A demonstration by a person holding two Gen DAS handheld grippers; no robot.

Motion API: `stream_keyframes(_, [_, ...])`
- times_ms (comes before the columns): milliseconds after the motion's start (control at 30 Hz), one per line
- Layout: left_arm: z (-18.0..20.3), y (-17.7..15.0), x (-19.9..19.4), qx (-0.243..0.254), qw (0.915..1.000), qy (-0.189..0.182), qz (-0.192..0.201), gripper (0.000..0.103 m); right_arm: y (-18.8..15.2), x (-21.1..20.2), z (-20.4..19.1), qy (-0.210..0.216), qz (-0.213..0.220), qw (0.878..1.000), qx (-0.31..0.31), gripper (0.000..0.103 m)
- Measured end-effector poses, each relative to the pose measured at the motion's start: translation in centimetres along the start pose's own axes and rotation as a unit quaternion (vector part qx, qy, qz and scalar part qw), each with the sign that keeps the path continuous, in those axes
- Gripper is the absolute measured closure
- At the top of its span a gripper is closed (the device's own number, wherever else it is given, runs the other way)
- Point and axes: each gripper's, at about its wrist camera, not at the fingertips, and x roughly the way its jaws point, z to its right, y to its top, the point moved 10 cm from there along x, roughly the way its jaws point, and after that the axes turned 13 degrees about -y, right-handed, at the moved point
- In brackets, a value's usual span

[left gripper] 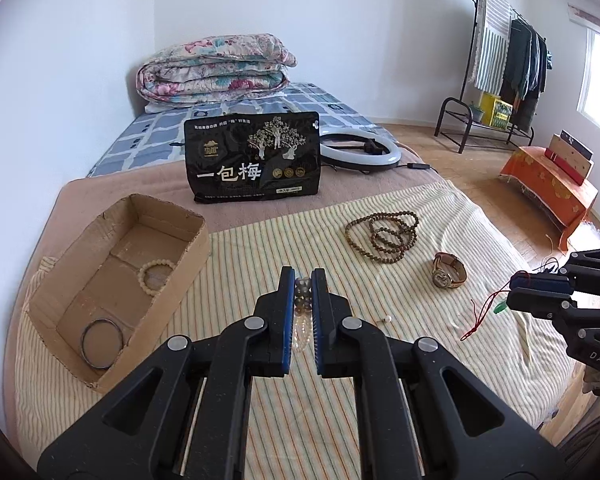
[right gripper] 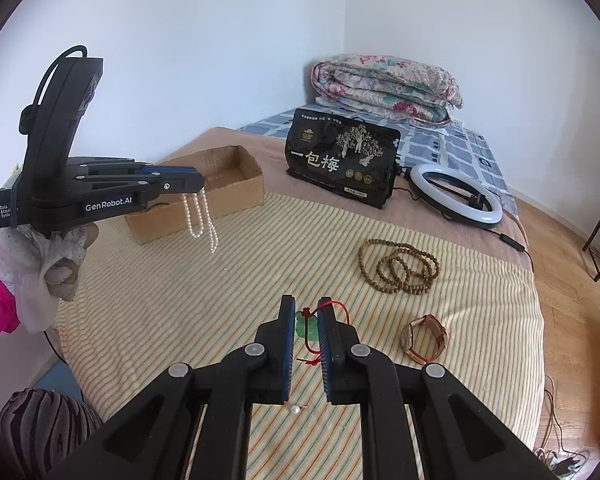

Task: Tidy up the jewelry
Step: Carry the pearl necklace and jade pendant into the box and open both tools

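Note:
My left gripper (left gripper: 302, 276) is shut on a bead necklace (left gripper: 302, 300); in the right wrist view its pale strands (right gripper: 200, 220) hang from the gripper (right gripper: 198, 182) above the striped cloth, beside the cardboard box (right gripper: 236, 196). The box (left gripper: 80, 264) holds a cream bead bracelet (left gripper: 158, 276) and a dark bangle (left gripper: 102, 342). My right gripper (right gripper: 305, 308) is shut on a green pendant (right gripper: 304, 326) with a red cord (right gripper: 332, 306); it shows at the right of the left wrist view (left gripper: 514, 292). A brown bead strand (left gripper: 384, 236), a watch (left gripper: 448, 270) and a small pearl (left gripper: 388, 319) lie on the cloth.
A black snack bag (left gripper: 252, 156) stands behind the cloth, with a ring light (left gripper: 360, 148) and a folded quilt (left gripper: 216, 68) further back on the bed. A clothes rack (left gripper: 508, 72) and an orange-covered stand (left gripper: 548, 188) are on the floor to the right.

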Motion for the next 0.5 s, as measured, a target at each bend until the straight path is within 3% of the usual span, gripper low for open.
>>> stream_keyframes(500, [-5.9, 1.3, -6.3, -0.032, 0.9984, 0.028, 0.038, 0.097, 5.7, -1.4, -4.9, 0.009, 0.021, 1.0, -0.009, 0.094])
